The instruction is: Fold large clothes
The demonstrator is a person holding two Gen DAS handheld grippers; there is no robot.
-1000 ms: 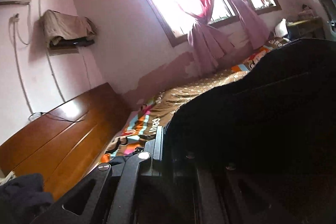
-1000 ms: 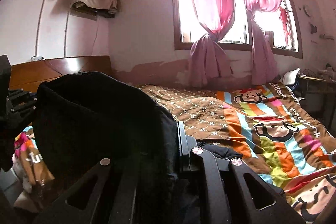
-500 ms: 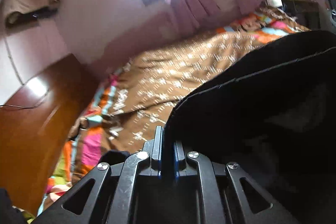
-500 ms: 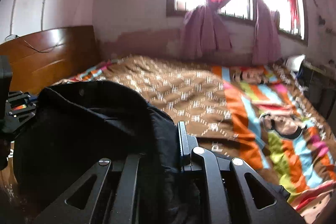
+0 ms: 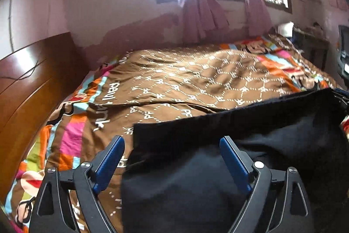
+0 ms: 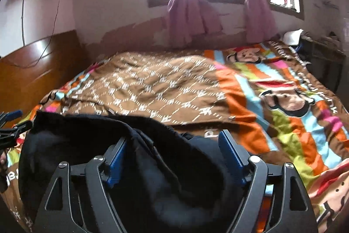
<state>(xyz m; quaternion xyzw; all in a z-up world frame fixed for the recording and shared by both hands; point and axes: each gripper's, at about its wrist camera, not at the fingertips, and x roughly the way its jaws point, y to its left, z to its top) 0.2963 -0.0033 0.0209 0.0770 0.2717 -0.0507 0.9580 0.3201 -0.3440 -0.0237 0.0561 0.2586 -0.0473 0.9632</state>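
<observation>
A matt black cloth garment (image 5: pixel 218 178) lies soft and slightly fuzzy on a smooth printed cotton-like bedspread (image 5: pixel 185 84). The headboard (image 5: pixel 28 84) is glossy varnished wood. The left claw (image 5: pixel 172 158) has matt black plastic arms, blue pads and shiny metal screws. Thin pink curtains (image 6: pixel 192 3) hang gathered.
</observation>
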